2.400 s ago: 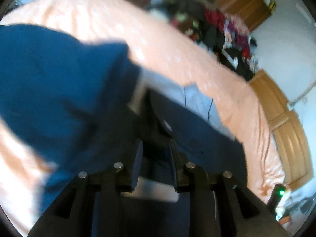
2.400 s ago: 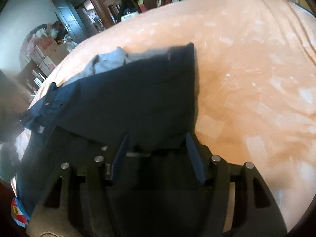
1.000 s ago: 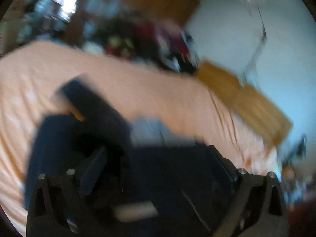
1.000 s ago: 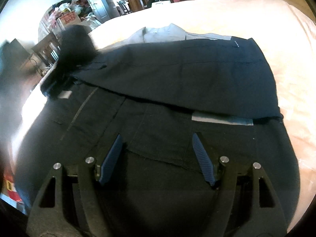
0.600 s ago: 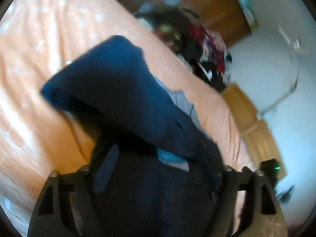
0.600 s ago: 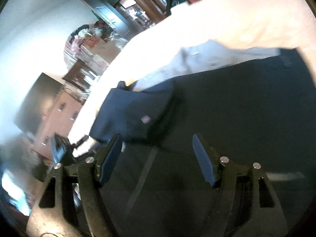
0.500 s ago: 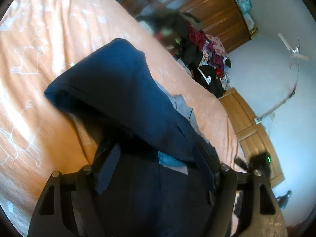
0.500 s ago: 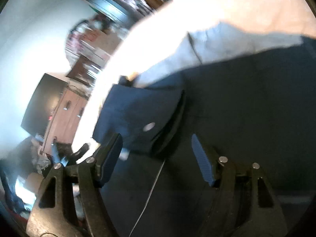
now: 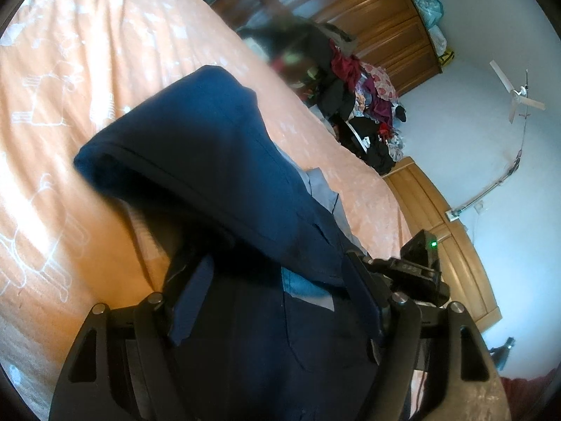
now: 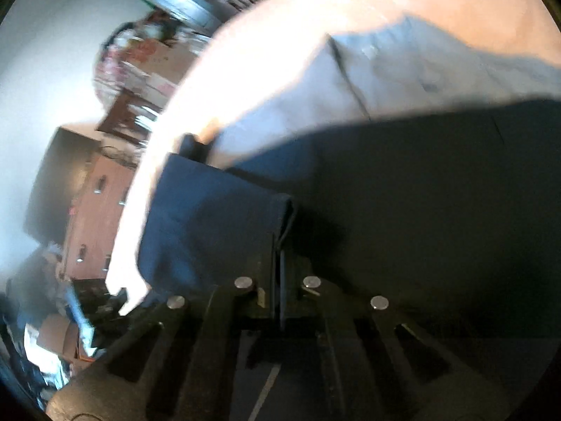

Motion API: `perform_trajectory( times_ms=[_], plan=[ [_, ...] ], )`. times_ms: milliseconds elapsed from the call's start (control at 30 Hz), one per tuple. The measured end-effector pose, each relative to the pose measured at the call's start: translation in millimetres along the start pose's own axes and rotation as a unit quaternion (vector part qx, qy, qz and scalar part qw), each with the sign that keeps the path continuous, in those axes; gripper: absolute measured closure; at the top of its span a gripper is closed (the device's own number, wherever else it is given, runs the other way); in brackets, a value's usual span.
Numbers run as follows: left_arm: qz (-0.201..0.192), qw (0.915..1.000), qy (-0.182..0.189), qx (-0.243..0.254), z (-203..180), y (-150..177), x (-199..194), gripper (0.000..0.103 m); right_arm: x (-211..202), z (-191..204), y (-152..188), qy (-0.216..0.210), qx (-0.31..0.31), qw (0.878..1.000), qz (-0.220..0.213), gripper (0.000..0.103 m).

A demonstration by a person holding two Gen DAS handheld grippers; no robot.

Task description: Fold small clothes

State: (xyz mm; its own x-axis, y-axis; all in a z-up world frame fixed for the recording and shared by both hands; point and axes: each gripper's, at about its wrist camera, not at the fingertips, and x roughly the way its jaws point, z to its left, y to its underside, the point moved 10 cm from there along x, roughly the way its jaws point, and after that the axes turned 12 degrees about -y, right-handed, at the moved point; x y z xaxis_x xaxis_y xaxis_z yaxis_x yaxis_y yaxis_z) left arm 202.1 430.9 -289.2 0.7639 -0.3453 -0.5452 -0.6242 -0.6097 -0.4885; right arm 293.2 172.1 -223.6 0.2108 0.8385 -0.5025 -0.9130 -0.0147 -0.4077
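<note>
The garment (image 9: 217,161) is matt navy woven cloth with a pale grey lining (image 10: 403,70). The sheet (image 9: 70,70) under it is soft orange cloth with a white print. Behind the sheet, the wardrobe (image 9: 368,17) is glossy brown wood. The left gripper (image 9: 277,298) is matt black plastic with shiny metal screws.

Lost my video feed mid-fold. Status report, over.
Left gripper open over navy garment. Right gripper shut on a folded flap of it. Garment bunched on orange bedsheet. Nothing in the way.
</note>
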Motion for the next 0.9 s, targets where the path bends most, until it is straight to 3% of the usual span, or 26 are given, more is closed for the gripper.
perform_trajectory(
  times_ms=[167,300,400,500,667,767,867,900],
  plan=[
    [-0.01,0.9997,0.02,0.004,-5.4,-1.2,-4.7,0.024,-76.8,19.7,-29.1,-0.013,-0.021,0.997,-0.08,0.103],
    [-0.014,0.9991,0.036,0.013,-10.1,-0.9,-8.3,0.022,-142.5,-3.6,-39.5,0.026,-0.017,0.992,-0.125,0.103],
    [0.014,0.9963,0.082,0.022,-20.6,5.8,-7.3,0.019,-172.7,-30.3,-39.5,0.048,0.006,0.988,-0.145,0.103],
    [0.03,0.9942,0.098,0.032,-28.7,8.9,-5.6,0.017,-195.1,-50.2,-36.7,0.062,0.022,0.985,-0.162,0.103],
    [0.035,0.9942,0.098,0.025,-28.0,5.2,-3.8,0.017,-209.0,-79.1,-25.5,0.092,0.035,0.983,-0.157,0.103],
    [0.036,0.9942,0.097,0.027,-29.4,5.4,-4.1,0.017,-201.2,-102.3,-10.4,0.097,0.055,0.986,-0.126,0.103],
    [0.04,0.9943,0.093,0.032,-31.9,6.5,-5.6,0.016,-195.5,-125.6,3.4,0.136,0.064,0.984,-0.099,0.092],
    [0.042,0.9944,0.09,0.037,-33.9,7.3,-6.1,0.016,-198.4,-137.7,7.5,0.168,0.071,0.979,-0.092,0.082]
  ],
)
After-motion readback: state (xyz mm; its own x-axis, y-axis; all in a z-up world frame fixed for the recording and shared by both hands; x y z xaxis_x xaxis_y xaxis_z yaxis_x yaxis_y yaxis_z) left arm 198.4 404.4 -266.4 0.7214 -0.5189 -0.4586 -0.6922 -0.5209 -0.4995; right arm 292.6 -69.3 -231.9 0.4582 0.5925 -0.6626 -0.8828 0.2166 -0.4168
